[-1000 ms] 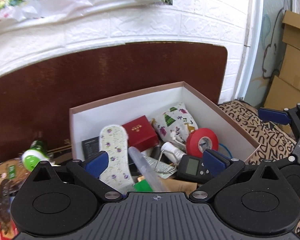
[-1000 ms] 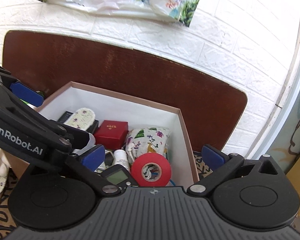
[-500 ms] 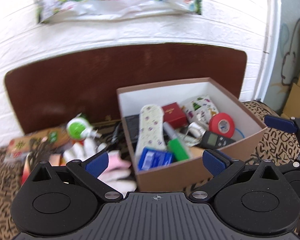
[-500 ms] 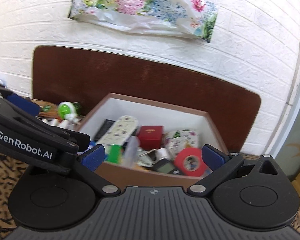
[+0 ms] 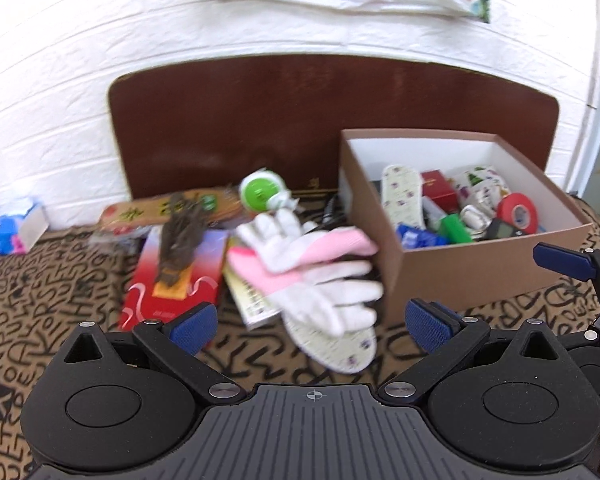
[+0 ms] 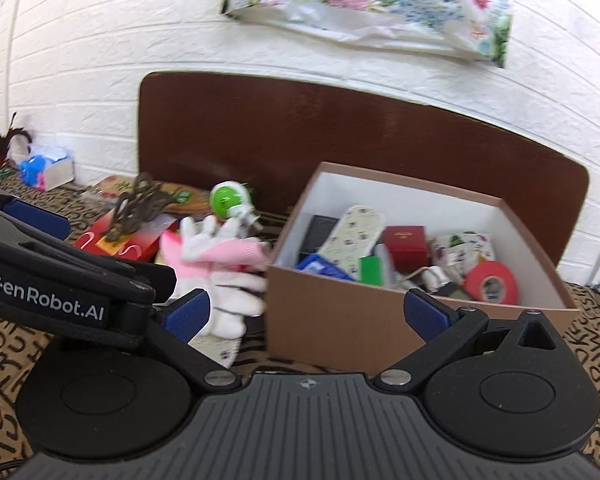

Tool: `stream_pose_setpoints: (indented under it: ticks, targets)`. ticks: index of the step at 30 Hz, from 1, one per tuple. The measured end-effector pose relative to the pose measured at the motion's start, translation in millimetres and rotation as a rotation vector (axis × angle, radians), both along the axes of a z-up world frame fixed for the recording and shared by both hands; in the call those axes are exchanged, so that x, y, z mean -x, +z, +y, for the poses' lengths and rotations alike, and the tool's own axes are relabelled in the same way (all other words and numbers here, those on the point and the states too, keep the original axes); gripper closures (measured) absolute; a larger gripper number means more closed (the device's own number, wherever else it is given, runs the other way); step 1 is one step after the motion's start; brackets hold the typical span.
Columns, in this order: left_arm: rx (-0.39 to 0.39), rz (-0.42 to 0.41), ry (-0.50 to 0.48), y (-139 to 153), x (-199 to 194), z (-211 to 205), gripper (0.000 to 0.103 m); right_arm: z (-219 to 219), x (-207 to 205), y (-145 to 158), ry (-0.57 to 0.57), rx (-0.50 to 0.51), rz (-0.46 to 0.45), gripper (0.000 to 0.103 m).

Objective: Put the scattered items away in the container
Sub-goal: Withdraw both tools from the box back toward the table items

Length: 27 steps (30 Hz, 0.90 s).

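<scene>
Both grippers hung with jaws spread wide and nothing between them: the left gripper (image 5: 312, 322) near the loose pile, the right gripper (image 6: 306, 310) near the brown box (image 6: 340, 320). The box held an insole (image 5: 402, 196), a red tape roll (image 5: 517, 213) and a red case (image 6: 405, 242). White-and-pink gloves (image 5: 312, 264) lay against its left wall, over a second insole (image 5: 332, 344).

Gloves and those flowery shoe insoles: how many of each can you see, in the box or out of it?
Gloves: 2, one upper and one lower, both outside the box.
Insoles: 2, one in the box, one under the gloves.
Total: 4.
</scene>
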<state>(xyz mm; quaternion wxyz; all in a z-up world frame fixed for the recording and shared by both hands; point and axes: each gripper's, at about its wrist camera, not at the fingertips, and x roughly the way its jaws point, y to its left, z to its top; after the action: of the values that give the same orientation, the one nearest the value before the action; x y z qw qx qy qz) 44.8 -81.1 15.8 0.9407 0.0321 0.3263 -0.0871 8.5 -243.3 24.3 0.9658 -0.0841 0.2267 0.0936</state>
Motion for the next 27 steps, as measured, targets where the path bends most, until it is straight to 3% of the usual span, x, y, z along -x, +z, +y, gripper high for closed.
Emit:
stream_pose_setpoints:
  ticks: [10, 17, 27]
  targets:
    - [0.05, 0.029, 0.019, -23, 13, 46, 0.0, 34, 6, -18, 0.097, -0.018, 0.063, 0.0]
    - [0.073, 0.107, 0.094, -51, 5, 93, 0.0, 65, 2, -42, 0.189, 0.043, 0.11, 0.001]
    - [0.054, 0.077, 0.115, -52, -31, 121, 0.0, 90, -18, -50, 0.283, -0.004, 0.135, 0.001]
